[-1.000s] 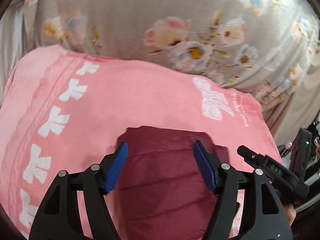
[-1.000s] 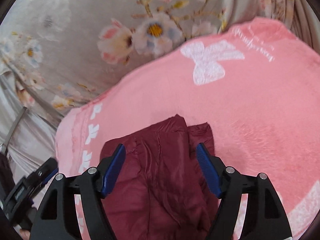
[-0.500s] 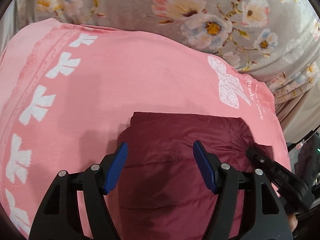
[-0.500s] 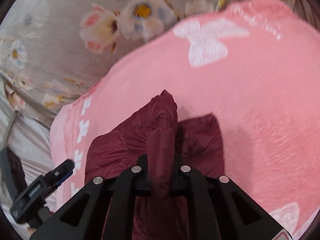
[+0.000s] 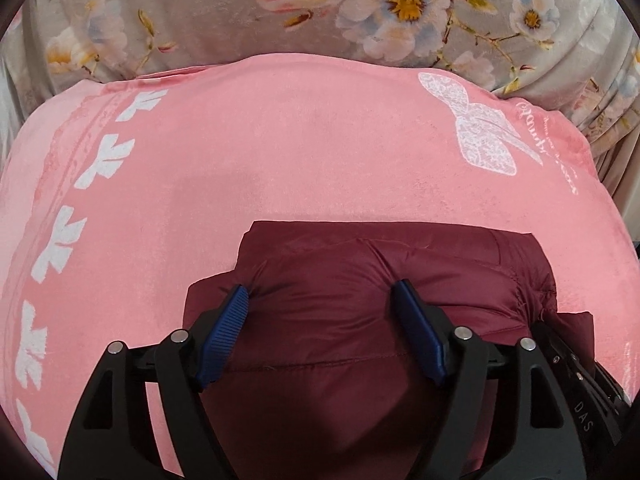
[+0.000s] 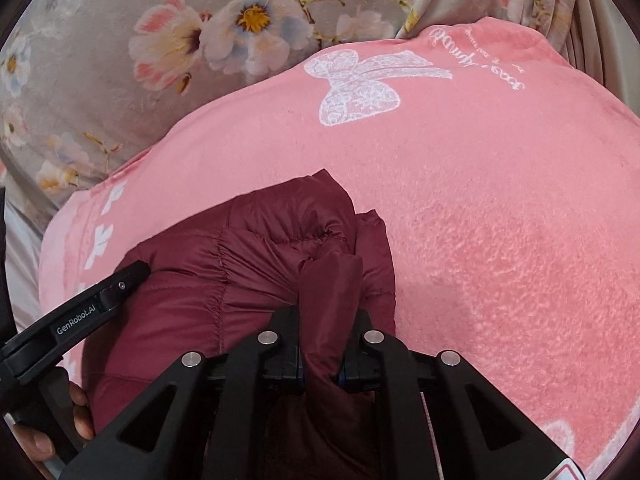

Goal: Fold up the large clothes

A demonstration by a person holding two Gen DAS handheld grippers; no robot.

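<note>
A dark maroon padded jacket (image 5: 360,280) lies folded in a thick bundle on a pink blanket (image 5: 280,152). My left gripper (image 5: 322,300) is open, its blue pads pressing down on the top of the bundle with fabric bulging between them. My right gripper (image 6: 320,360) is shut on a bunched fold of the jacket (image 6: 328,292) at the bundle's right edge. The left gripper's black body (image 6: 80,312) shows at the left of the right wrist view, over the jacket. The right gripper's body (image 5: 580,380) shows at the lower right of the left wrist view.
The pink blanket (image 6: 500,220) has white bow prints and a leaf border. Behind it lies a grey floral bedsheet (image 5: 360,12), which also shows in the right wrist view (image 6: 160,60). The person's hand (image 6: 60,420) holds the left gripper handle.
My right gripper closed on a fold of the jacket and still grips it. My left gripper came down onto the bundle, staying open.
</note>
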